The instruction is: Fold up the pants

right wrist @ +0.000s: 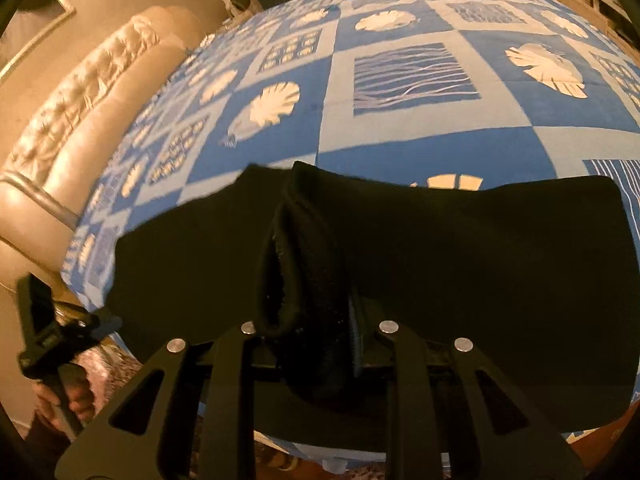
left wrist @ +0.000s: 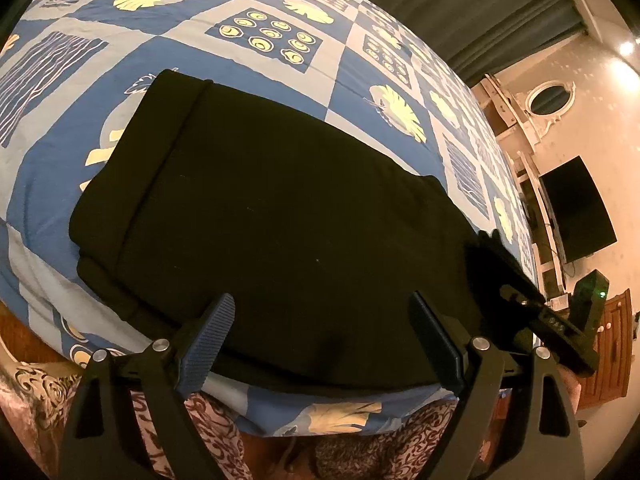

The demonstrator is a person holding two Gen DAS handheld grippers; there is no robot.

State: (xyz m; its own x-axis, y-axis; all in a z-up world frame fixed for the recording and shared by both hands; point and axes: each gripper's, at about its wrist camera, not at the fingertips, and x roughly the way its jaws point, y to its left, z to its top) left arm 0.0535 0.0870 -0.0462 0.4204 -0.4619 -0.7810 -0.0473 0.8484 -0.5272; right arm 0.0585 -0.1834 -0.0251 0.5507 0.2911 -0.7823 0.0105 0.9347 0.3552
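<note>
Black pants (left wrist: pixel 280 216) lie folded on a blue patterned bedspread (left wrist: pixel 248 56), near its front edge. My left gripper (left wrist: pixel 322 332) is open and empty, its blue-padded fingers (left wrist: pixel 212 340) hovering over the near edge of the pants. In the right wrist view my right gripper (right wrist: pixel 316 320) is shut on a bunched fold of the pants (right wrist: pixel 480 260) and holds it raised above the rest. The right gripper also shows in the left wrist view (left wrist: pixel 532 304) at the right end of the pants. The left gripper shows at the left edge of the right wrist view (right wrist: pixel 48 332).
The bed's front edge hangs over a patterned rug (left wrist: pixel 200 432). A padded headboard (right wrist: pixel 80 92) stands at the left of the right wrist view. A dark TV (left wrist: pixel 576 208), white shelving (left wrist: pixel 536 216) and a wooden cabinet (left wrist: pixel 612 344) stand beyond the bed's right side.
</note>
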